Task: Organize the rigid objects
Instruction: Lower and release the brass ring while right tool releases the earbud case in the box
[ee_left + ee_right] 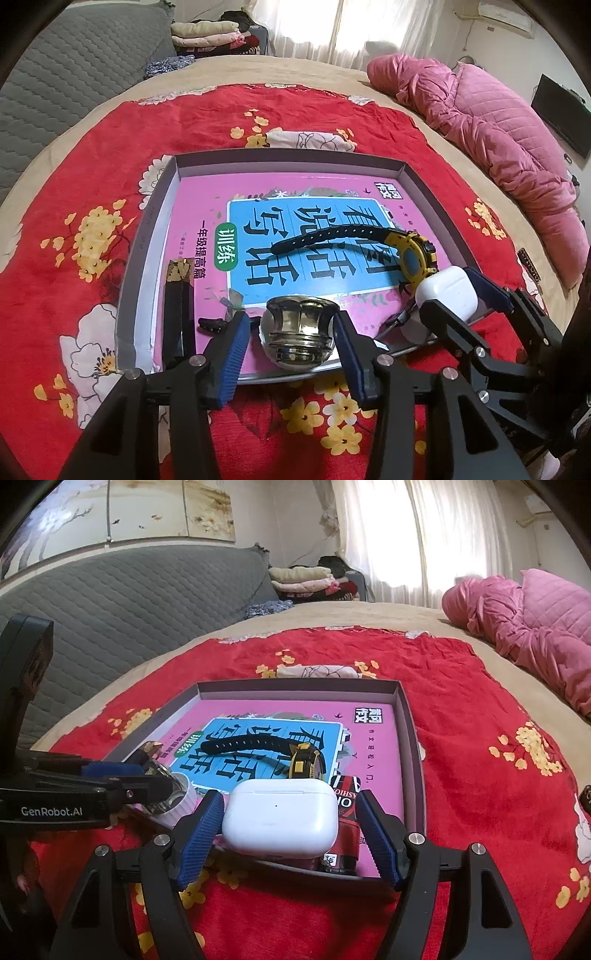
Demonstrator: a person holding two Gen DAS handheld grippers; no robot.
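Left wrist view: the left gripper (291, 347) is seen with jaws apart, straddling a squat metallic jar cap (298, 334) at the near edge of the shallow grey box (147, 236). The blue pads sit either side of the cap; the right pad looks close to its flank, contact cannot be confirmed. The cap lies dead ahead between the jaws, with no long axis to line up. A pink book (207, 199) covers the box floor. On it are noted a yellow watch (413, 254), strap running left, and a black-and-gold stick (179, 306) lying along the left wall. The white earbud case (448, 295) is seen at the right, framed by the right gripper (465, 299).

Right wrist view: the right gripper (288, 834) is seen with jaws apart, gaps on both sides of the earbud case (280, 816). The case is centred ahead, long axis across the jaw line, resting over the box's near wall and on a red-and-black item (345, 834). Set down or about to be taken: both fit. The left gripper (140, 779) is seen at the cap, far left.
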